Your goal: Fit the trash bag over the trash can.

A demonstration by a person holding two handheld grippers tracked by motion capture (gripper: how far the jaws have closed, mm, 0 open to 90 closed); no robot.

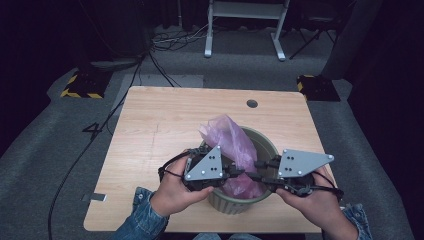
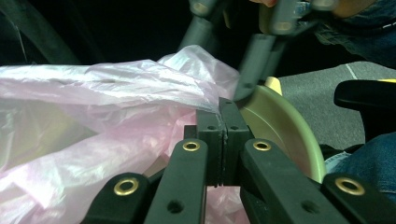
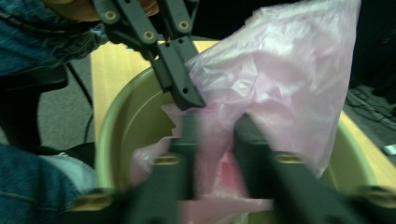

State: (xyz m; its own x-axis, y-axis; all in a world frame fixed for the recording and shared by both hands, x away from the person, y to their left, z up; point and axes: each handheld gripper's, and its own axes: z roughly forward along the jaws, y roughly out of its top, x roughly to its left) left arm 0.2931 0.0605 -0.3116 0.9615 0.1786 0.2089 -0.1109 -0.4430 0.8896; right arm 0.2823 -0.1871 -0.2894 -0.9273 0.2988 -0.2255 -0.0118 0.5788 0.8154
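Note:
A thin pink plastic bag (image 1: 231,139) sits bunched in an olive-green bin (image 1: 266,144) near the front of the wooden table (image 1: 160,120). My left gripper (image 1: 239,171) is over the bin's front. Its jaws are shut on a fold of the bag (image 2: 93,107) beside the bin's rim (image 2: 280,121), as the left gripper (image 2: 219,109) view shows. My right gripper (image 1: 257,170) faces it from the right. In the blurred right gripper (image 3: 215,135) view its jaws stand apart with bag film (image 3: 280,70) between them, and the left gripper (image 3: 189,98) pinches the bag just beyond, above the bin (image 3: 121,121).
A round cable hole (image 1: 252,103) lies at the table's far edge. A strip of tape (image 1: 95,197) hangs at the front left corner. Behind the table stand a white desk frame (image 1: 207,35), loose floor cables (image 1: 170,42) and two yellow-and-black striped bases (image 1: 80,87).

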